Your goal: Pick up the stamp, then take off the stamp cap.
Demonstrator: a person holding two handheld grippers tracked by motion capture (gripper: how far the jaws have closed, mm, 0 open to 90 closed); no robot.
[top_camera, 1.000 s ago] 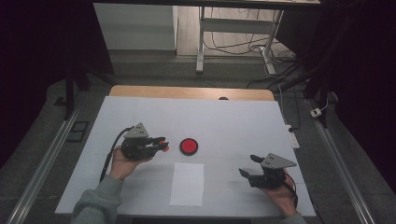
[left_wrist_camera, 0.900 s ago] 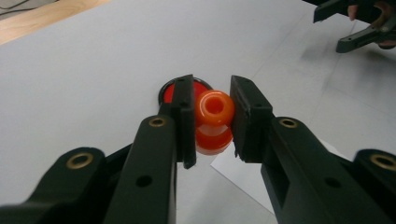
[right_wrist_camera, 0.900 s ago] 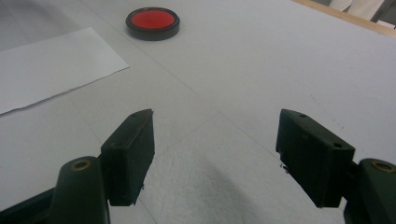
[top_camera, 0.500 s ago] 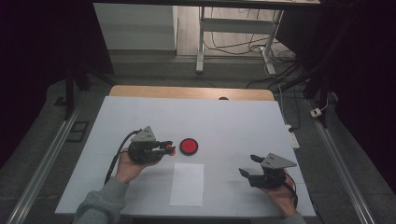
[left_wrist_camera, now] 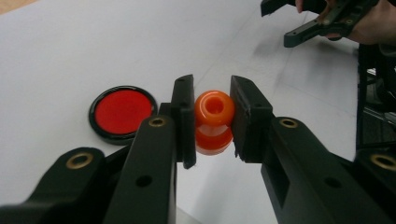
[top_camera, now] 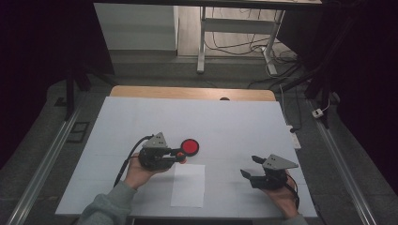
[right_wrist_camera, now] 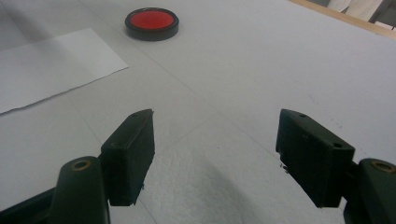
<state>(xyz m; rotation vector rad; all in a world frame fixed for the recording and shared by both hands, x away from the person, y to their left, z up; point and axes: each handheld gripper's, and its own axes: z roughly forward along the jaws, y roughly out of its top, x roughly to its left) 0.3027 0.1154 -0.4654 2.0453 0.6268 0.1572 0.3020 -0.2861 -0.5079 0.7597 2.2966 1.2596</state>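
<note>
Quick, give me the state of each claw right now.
Left claw: shut on the orange stamp, beside the red ink pad.
Right claw: open, nothing between its jaws, held low over the table.

Your left gripper (top_camera: 180, 154) sits left of centre on the white surface (top_camera: 234, 126), its fingers (left_wrist_camera: 184, 116) closed on either side of the small orange spool-shaped plastic piece (left_wrist_camera: 214, 120). Just beyond its tips, to the right in the high view, the round red disc with a black rim (top_camera: 190, 146) lies flat on the surface. The white paper sheet (top_camera: 188, 185) lies nearer you, just right of your left hand (top_camera: 138, 172). Your right gripper (top_camera: 251, 168) rests well apart near the right edge, fingers spread, facing disc and sheet.
</note>
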